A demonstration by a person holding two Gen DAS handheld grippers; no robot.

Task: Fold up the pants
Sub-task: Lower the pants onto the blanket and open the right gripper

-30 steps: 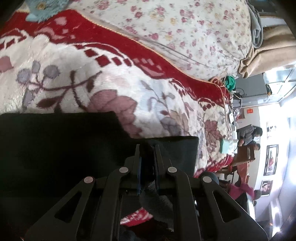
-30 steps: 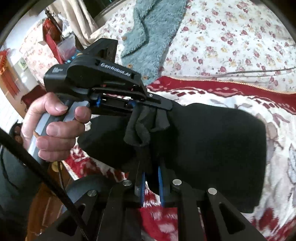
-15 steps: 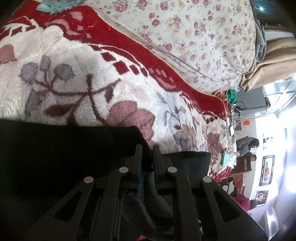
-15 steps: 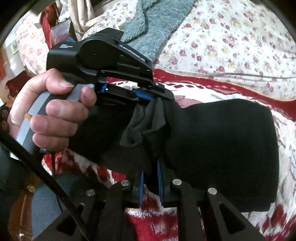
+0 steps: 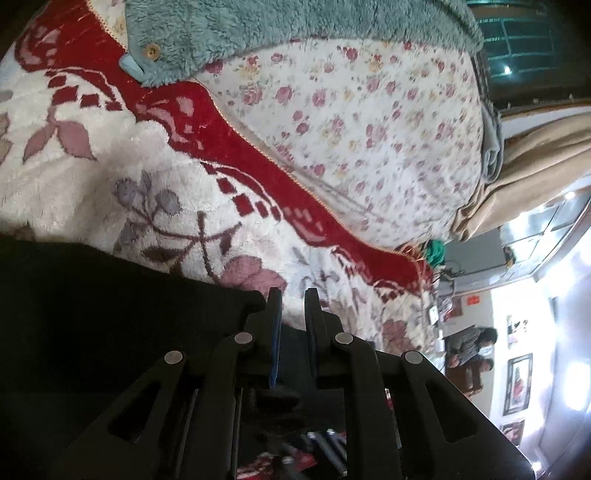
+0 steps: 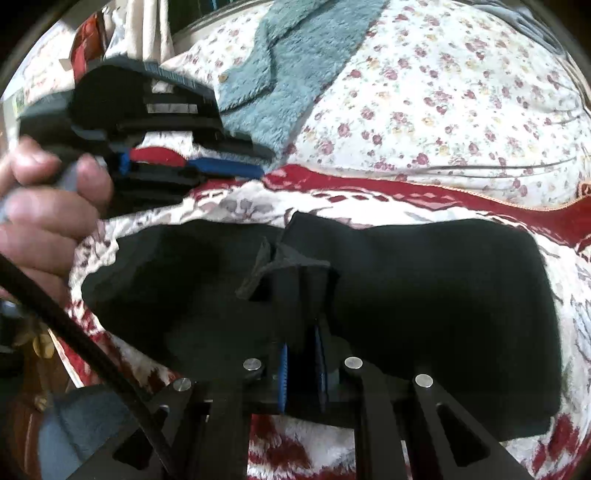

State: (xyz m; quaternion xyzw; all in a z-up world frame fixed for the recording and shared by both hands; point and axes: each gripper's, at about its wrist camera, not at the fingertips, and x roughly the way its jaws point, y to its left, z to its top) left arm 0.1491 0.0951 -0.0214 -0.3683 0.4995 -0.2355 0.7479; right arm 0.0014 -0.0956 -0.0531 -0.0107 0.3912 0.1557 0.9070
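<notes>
The black pants (image 6: 424,295) lie folded on a red and white floral blanket (image 6: 369,199). They fill the lower left of the left wrist view (image 5: 110,325). My right gripper (image 6: 303,273) is shut on a fold of the pants' near edge. My left gripper (image 5: 293,295) is open a narrow gap and empty, its tips past the pants' edge. In the right wrist view the left gripper (image 6: 255,162) is lifted clear of the pants, held by a hand at the upper left.
A teal fleece garment (image 6: 295,62) lies on a flowered quilt (image 6: 443,110) beyond the blanket. It also shows in the left wrist view (image 5: 277,33). Beige curtains (image 5: 535,177) hang at the right. The bed edge and a room with people lie to the lower right.
My left gripper has let go of the pants' fold and lifted up and away. The pants have dropped flat onto the blanket. My right gripper keeps its hold.
</notes>
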